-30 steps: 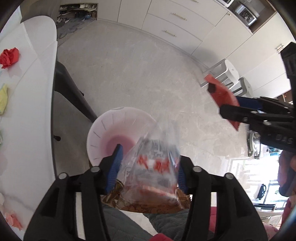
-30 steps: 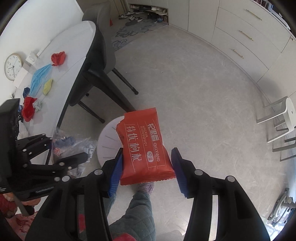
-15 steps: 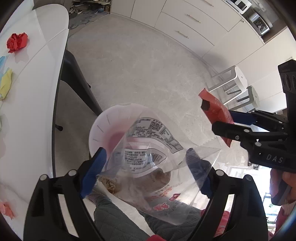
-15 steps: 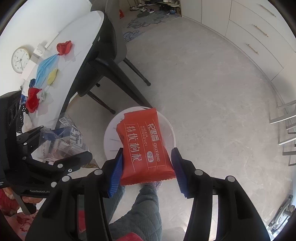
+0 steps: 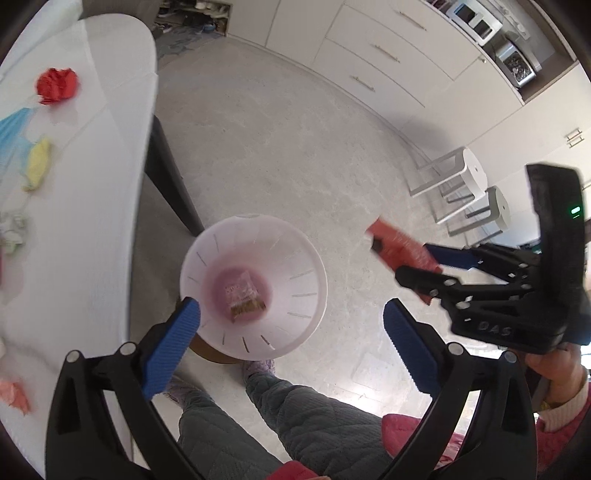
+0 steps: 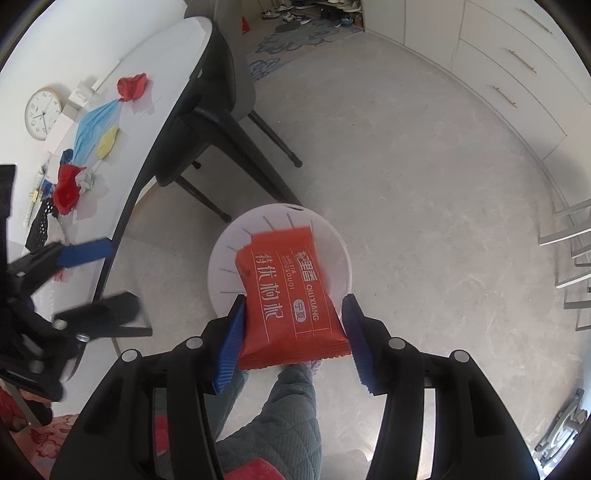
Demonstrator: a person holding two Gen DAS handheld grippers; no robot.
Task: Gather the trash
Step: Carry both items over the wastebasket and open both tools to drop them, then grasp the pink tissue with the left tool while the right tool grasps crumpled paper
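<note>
My left gripper (image 5: 291,317) has just been opening; jaws wide, nothing between them. Clear snack bag (image 5: 243,297) lies at the bottom of the white bin (image 5: 306,291) below. My right gripper (image 6: 293,332) is clenched on the red snack packet (image 6: 291,295) above the bin, long axis along the fingers, far end pointing away. Crumpled scraps sit on the surface (image 5: 92,206), left.

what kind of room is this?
Most likely a home kitchen-dining area: white drawer cabinets along the wall, a microwave-like appliance in a niche, a white dining table with a dark chair, and shoes by the far wall.
</note>
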